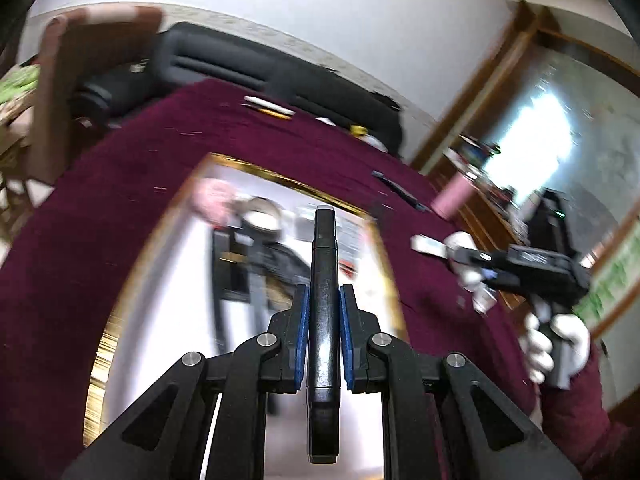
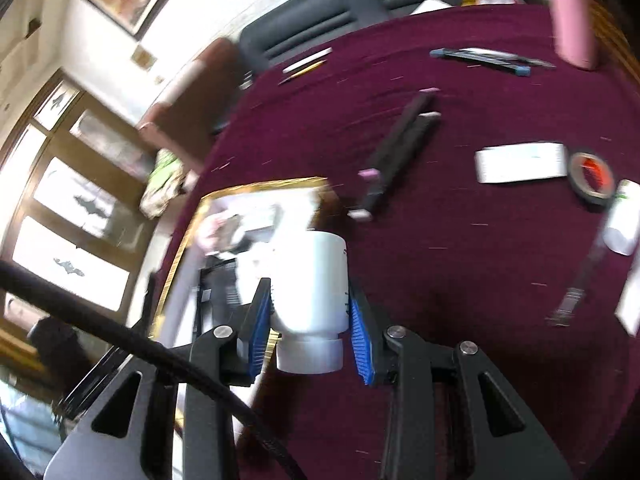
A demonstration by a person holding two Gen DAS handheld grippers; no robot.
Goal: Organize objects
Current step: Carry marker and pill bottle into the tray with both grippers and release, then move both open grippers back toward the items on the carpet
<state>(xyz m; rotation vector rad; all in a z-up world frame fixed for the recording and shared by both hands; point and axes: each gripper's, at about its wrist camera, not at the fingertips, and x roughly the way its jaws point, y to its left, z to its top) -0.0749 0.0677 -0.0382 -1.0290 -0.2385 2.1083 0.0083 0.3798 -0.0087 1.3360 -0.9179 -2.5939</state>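
left gripper [image 1: 323,320]: I clamp a black marker [image 1: 323,280] tight, above the gold-framed mirror [image 1: 256,172] | right gripper [image 2: 312,316]: I grip a white bottle [image 2: 310,280] above the maroon tablecloth [image 2: 460,260]

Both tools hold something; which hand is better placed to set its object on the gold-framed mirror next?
Probably the left: its tool holds the black pen directly above the mirror; the right tool's white bottle hangs beside its edge.
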